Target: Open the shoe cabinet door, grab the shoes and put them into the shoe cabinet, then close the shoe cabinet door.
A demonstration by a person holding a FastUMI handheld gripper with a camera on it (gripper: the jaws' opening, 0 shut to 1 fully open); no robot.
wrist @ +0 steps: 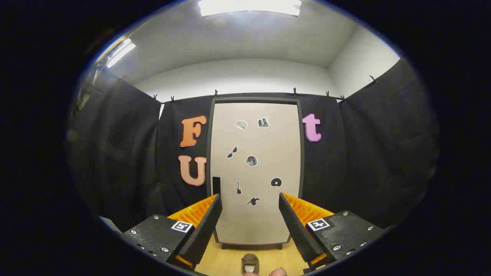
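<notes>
- Beige door point(256, 172) of the shoe cabinet point(209, 153) is shut, flat to its dark frame, straight ahead of the claw point(250, 204) & beyond the fingertips.
- Dark handle point(216, 185) sits on the door's left edge, low down, just above & beyond the left finger's tip; not touching it.
- Small stickers point(251, 161) dotted over the door face: abt seven, dark & grey shapes, too small to tell apart w/ certainty.
- Cabinet stands upright on short dark base, on light wood floor point(220, 262).
- Shoe point(250, 263): brownish, on the floor betw. the fingers, nearer than the cabinet, low under the claw. Seen only in part; can't tell which way it points.
- Fingertips of a person point(277, 272) peek in just beside the shoe, to its right; whether they touch it – can't tell.
- Claw: fingers spread wide, nothing betw. them, holding nothing; wide gap frames the lower part of the door.
- Each finger body carries a small square marker point(182, 226) on top.
- Black cloth point(126, 153) hangs either side of the cabinet, clipped along a top rail; white wall point(238, 78) above it.
- Ceiling lights point(249, 7) lit overhead, one more off to the upper left.
</notes>
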